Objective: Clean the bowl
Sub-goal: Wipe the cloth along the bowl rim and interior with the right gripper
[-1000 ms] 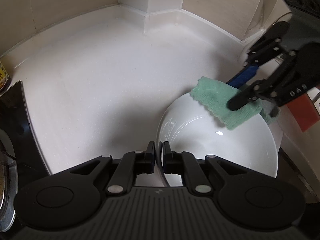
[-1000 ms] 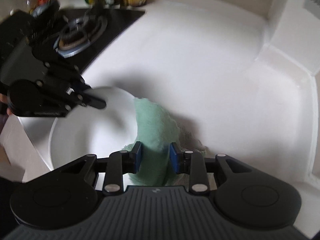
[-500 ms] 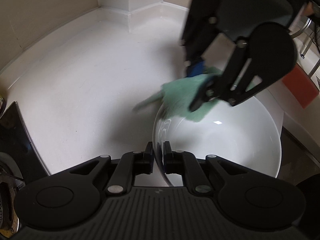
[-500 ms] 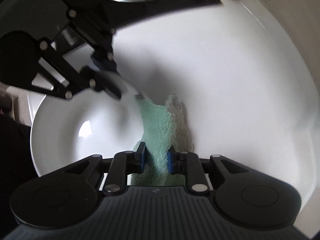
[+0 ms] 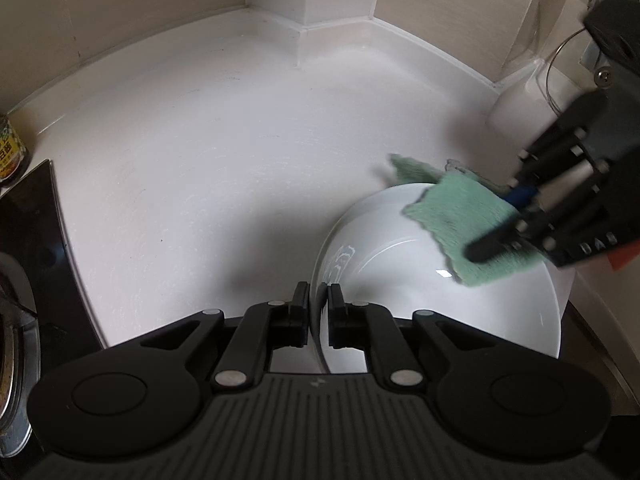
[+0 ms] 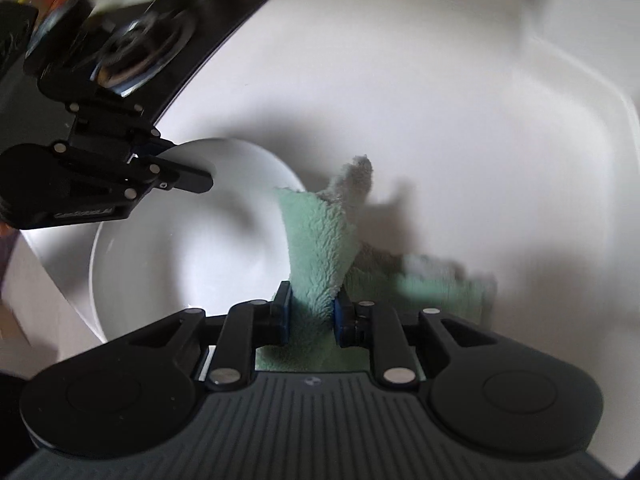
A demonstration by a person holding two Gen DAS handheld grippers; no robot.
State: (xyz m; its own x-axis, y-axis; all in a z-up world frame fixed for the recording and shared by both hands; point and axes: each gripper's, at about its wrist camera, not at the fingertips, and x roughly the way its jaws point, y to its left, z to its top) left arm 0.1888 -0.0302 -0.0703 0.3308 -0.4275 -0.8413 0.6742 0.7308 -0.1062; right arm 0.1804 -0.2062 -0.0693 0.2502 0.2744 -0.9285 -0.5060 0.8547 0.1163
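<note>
Wiping is underway: right hand-held gripper [image 6: 308, 312] is pinching, jaws closing, the green cloth [image 6: 320, 240] at the bowl [image 5: 400, 240] rim; left hand-held gripper [image 5: 319, 304], jaws opening, is straddling the near rim.

- Left wrist view looks steeply down along its fingers, close above the bowl [image 5: 420, 292] rim, facing the counter [image 5: 220, 152] corner.
- Right wrist view looks steeply down from the opposite rim, toward the stove [image 6: 140, 52].
- Both share bowl, cloth [image 5: 464, 216], counter.

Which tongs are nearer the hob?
Left. Left tongs, jaws opening, straddle the bowl rim on the hob side; right tongs, closing on the cloth, work the opposite rim.
</note>
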